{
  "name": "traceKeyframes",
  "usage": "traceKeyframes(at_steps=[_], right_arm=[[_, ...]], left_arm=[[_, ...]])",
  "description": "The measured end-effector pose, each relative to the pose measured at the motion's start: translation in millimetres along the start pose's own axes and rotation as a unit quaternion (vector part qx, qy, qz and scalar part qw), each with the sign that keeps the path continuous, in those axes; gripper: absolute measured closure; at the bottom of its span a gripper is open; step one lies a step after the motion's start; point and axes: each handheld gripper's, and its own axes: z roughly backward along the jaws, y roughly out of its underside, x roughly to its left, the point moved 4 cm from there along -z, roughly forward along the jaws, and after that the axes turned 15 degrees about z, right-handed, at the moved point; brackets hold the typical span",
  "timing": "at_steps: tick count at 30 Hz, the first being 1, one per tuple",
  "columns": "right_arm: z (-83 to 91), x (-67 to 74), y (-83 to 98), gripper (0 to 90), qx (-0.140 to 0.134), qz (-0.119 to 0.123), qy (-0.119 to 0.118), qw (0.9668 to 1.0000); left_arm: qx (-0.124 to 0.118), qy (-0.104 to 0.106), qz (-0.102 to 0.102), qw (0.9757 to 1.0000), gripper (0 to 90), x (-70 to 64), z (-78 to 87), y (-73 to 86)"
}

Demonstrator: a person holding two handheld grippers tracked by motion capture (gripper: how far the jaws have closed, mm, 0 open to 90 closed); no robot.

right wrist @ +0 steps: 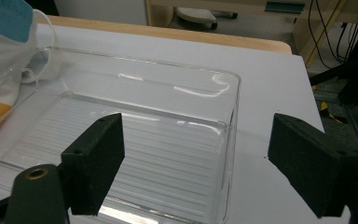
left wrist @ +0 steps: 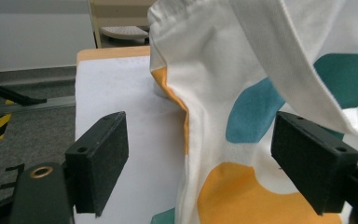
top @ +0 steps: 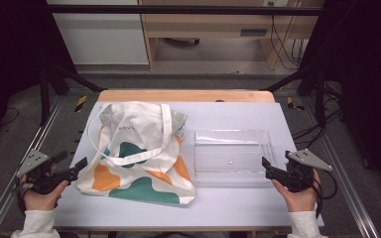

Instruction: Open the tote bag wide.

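High view: a white cloth tote bag (top: 140, 156) printed with orange and teal blobs lies flat on the pale grey table top (top: 238, 206), on its left half. Its long axis runs from the near edge toward the far edge, with the mouth at the far end and the closed bottom toward the person. One white handle strap (top: 146, 157) loops back across the bag's printed face; the other curves out past its left side. Just beside the bag, on the right half of the table, sits a clear, shallow rectangular plastic tray (top: 233, 156), its long side running left to right, apart from the bag by a narrow gap.

The left gripper (top: 77, 167) rests at the table's left edge, its jaws spread wide and holding nothing, pointing at the bag's lower left side. In the left gripper view the bag's side seam stands between the jaws, untouched by either pad.

The right gripper (top: 266, 168) sits at the tray's near right corner, its jaws likewise wide apart and empty. In the right gripper view the tray's right wall lies between them, without contact.
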Motion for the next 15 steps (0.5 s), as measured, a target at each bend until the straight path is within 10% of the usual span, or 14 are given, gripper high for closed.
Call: traceKeyframes(at_steps=[15], right_arm=[[3.7, 23.4, -28.5, 26.9, -0.02, -0.008, -0.04, 0.999]], left_arm=[[-0.016, 0.009, 0.002, 0.9998, 19.6, -5.4, 5.0, -14.6]])
